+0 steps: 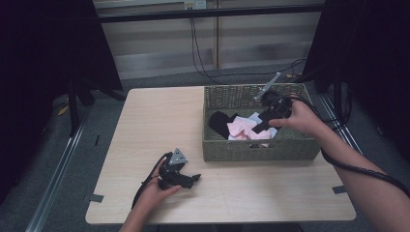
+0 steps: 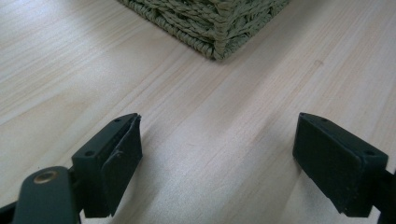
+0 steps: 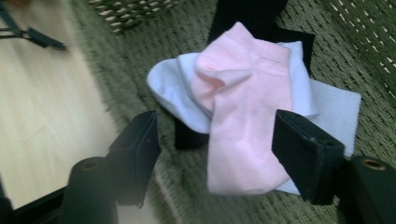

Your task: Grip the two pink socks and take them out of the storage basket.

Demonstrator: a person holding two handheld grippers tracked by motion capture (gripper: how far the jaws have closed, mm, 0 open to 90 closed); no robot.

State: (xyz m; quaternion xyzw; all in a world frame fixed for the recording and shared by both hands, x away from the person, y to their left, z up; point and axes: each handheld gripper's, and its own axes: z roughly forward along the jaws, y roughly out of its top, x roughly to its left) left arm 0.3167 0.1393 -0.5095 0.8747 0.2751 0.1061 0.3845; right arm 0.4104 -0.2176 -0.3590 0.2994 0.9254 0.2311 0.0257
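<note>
Where crumpled, pale pink sock.

basket olive-green woven | inside it my pink sock, white socks, black socks | table pale wood-grain

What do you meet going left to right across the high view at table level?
Bare table → left tongs, resting open on the wood → woven basket → black sock → pink sock → right tongs, open above the socks inside the basket.
</note>
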